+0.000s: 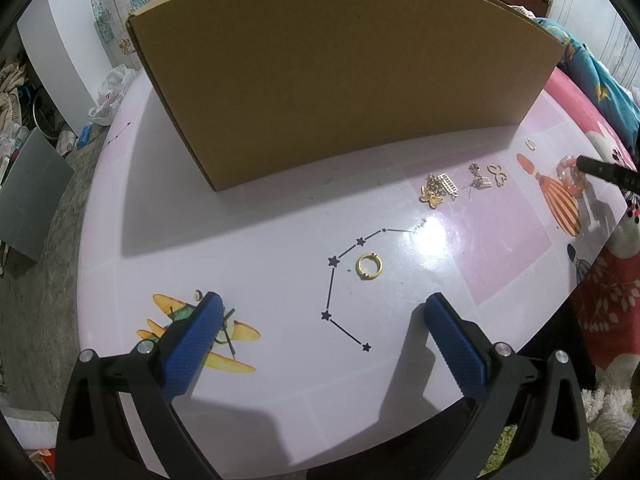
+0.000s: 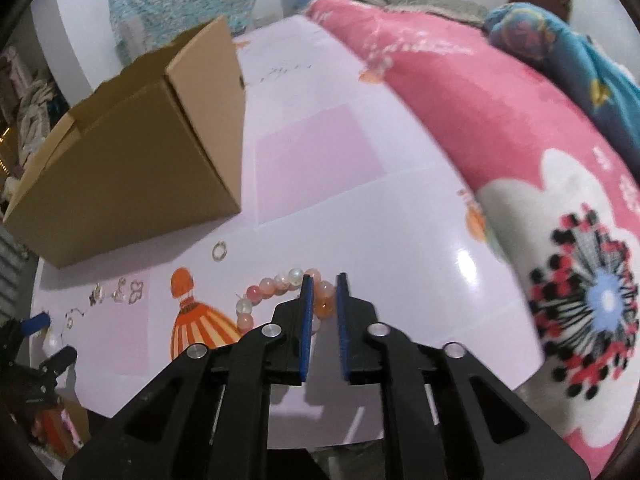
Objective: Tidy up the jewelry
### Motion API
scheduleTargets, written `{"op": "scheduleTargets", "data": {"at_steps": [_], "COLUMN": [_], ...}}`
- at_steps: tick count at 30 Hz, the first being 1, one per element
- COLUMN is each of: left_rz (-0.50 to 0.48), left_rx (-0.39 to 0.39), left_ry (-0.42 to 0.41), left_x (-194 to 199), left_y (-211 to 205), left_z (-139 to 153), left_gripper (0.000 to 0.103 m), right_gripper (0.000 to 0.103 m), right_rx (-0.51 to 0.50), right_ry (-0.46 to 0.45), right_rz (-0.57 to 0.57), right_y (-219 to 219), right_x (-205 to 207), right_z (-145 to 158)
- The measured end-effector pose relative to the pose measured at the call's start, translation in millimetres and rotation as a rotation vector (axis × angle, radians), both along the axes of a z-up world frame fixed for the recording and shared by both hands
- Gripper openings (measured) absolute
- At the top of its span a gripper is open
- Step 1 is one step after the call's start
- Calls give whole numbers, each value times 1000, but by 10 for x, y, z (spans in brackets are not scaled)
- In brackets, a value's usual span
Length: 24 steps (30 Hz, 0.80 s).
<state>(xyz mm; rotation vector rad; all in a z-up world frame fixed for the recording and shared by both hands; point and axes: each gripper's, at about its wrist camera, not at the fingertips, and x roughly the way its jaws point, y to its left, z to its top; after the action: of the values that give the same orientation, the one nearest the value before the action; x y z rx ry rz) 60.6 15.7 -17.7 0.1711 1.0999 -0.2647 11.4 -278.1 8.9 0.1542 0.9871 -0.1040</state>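
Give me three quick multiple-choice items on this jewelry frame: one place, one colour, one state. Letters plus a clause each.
1. Where does the gold ring lie?
A. Inside the cardboard box
B. On the table beside the printed star line
C. Between the right tool's pads

2. What colour are the beads of the bracelet?
A. Pink, orange and white
B. Dark green
C. Black

3. How does the left tool stand?
A. Shut on the gold ring
B. Shut on an earring
C. Open, with nothing between its pads

Key: 1 B, the ring sits on the bare table, just right of the printed stars and in front of the cardboard box. 2 A, the right wrist view shows pink, orange and whitish beads at the right tool. 3 C, the blue pads stand wide apart over the table, the ring ahead of them.
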Motion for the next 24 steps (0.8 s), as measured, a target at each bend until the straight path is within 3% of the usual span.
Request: {"op": "scheduleTargets", "data": {"at_steps": [3,5,11,15,20,24], "left_rz": [3,4,3,3,3,3], "left_rx": [1,3,2,0,0,0], "left_ry": [0,4,4,0,0,-3], "left_x": [-1,17,34,21,10,-1], "left_y": [-4,-3,-3,0,-3,-9], "left_z": [-2,-6,-2,-4,-5,-7], "left_gripper": [99,99,99,99,99,99], "right_gripper": [39,43,68,79,88,88], "right_rx": [-1,-9,61,87,57,63], "right_ry": [-51,-63,-28,11,5,-21], "right_rz": [32,82,242,271,281,280], "right_y": [97,227,632,776,894,914], "right_x": [-86,-129,-165,-124,-233,-234], "right_z": [123,168,110,8,41,72]}}
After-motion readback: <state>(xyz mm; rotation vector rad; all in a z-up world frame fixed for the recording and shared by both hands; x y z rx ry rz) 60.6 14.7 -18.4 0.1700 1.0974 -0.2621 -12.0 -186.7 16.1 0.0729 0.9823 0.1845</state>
